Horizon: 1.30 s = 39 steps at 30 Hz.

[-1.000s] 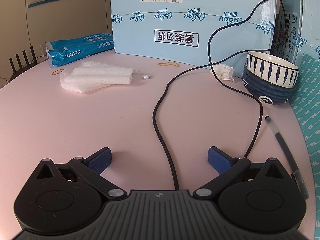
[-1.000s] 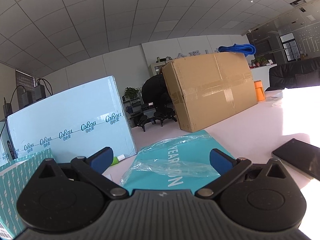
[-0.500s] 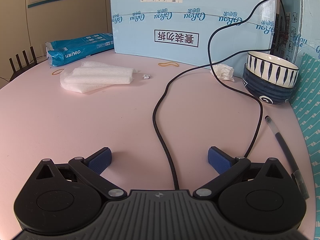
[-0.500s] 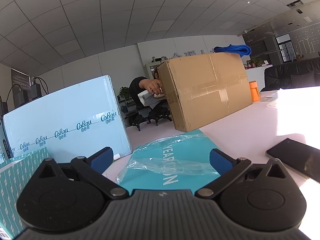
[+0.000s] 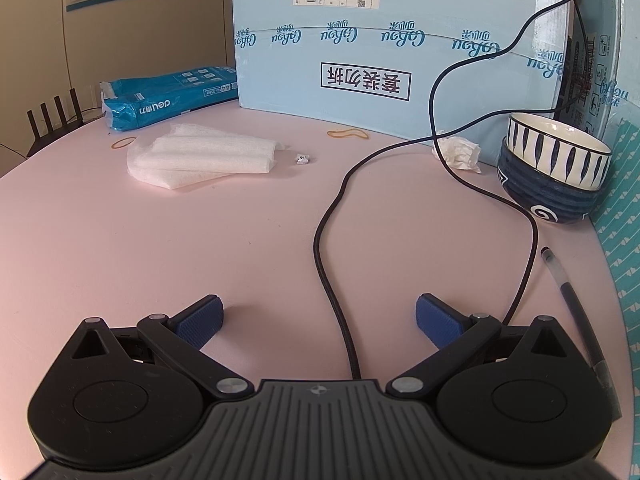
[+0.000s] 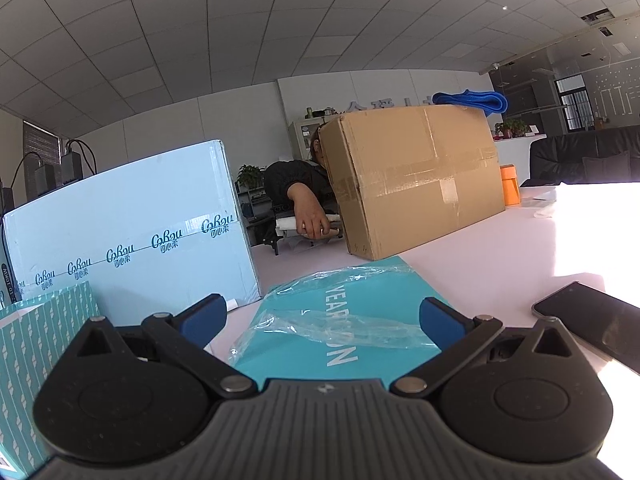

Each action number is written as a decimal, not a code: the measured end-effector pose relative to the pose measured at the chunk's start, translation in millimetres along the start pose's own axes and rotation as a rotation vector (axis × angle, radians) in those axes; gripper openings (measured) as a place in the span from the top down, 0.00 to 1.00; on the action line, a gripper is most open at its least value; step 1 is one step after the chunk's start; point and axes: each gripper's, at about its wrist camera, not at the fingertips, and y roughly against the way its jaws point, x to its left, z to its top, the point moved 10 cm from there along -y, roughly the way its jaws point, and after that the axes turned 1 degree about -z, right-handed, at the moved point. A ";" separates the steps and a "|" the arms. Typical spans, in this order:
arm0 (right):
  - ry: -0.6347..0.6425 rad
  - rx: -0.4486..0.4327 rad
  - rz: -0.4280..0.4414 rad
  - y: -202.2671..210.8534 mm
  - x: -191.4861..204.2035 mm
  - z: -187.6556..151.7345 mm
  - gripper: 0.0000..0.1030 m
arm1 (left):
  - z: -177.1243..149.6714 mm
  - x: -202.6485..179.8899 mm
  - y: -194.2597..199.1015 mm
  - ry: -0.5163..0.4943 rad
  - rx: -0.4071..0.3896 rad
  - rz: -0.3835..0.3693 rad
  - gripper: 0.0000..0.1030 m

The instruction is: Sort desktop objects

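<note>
Left wrist view: foam (image 5: 204,156) far left, left gripper (image 5: 319,316) spread wide over the cable (image 5: 329,268), bowls (image 5: 554,168) and pen (image 5: 572,304) right, while the right gripper (image 6: 322,316) (empty, fingers apart) hovers over a teal box (image 6: 340,320), phone (image 6: 592,320) beside.

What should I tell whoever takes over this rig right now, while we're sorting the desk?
Left claw: open, empty, low over the pink table, with the black cable running between its fingers.
Right claw: open, empty, above the teal packet in loose plastic; a phone lies to its right.
Loose items in the left view: pen at right, stacked bowls, crumpled tissue, foam sheets, two rubber bands, a blue paper pack.
Done: nothing visibly gathered.
Left: everything; the pen looks closest to the left claw.
</note>
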 end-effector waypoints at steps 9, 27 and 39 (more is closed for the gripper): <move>0.015 0.007 -0.004 -1.3 1.1 -2.2 0.00 | 12.6 -0.2 -10.3 0.017 -0.009 -0.020 0.00; 0.052 -0.012 -0.017 -3.8 8.0 0.0 0.00 | 27.5 -9.3 7.7 -0.003 -0.151 -0.081 0.00; -0.010 -0.041 -0.072 -0.2 -5.8 4.1 0.00 | 24.5 -1.4 13.8 0.051 -0.165 -0.100 0.00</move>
